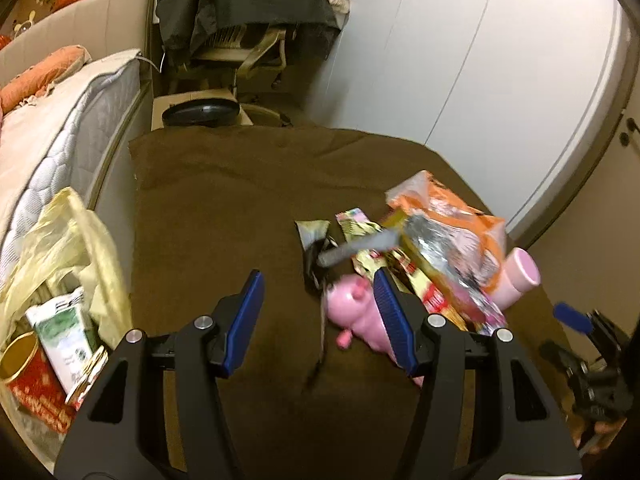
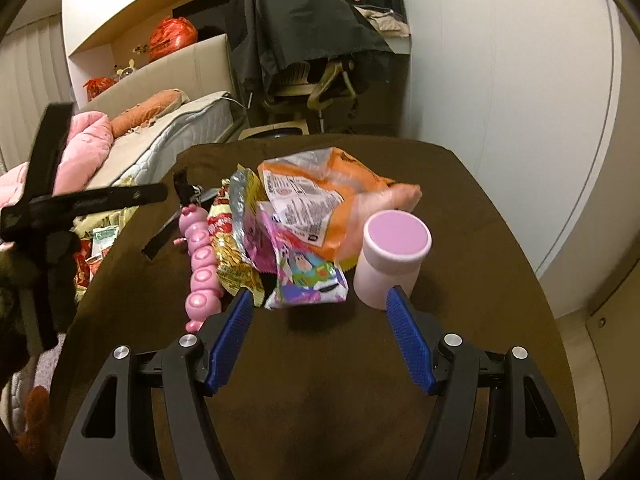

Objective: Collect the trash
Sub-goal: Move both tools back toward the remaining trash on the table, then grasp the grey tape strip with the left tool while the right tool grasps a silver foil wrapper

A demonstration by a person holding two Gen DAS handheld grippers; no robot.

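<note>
Both grippers are held over the brown-covered table (image 2: 460,208) with nothing between their blue pads. On the left gripper (image 1: 320,284) the jaws are spread, and its right pad is seen just in front of a pink caterpillar-shaped toy (image 1: 358,316). On the right gripper (image 2: 320,304) the jaws are spread wider still, aimed at the near edge of the pile, with a cartoon-printed packet (image 2: 308,280) and a pale pink cylindrical container (image 2: 390,256) just beyond the fingertips.

Most of the trash is still to be gathered. An orange snack bag (image 2: 320,196), a yellow-and-red wrapper (image 2: 230,248) and a foil-lined packet (image 1: 436,244) are heaped together on the table, touching and overlapping.

A yellow plastic bag (image 1: 76,240) is seen open beside the table's left edge, next to the mattress (image 1: 68,136). A green-and-white carton (image 1: 66,328) and a red tin (image 1: 28,376) are already lying in it, so some collecting appears to be done. Judged from this, the task is at an early-to-middle stage: the bulk of the pile is left, and no item is gripped at present.
</note>
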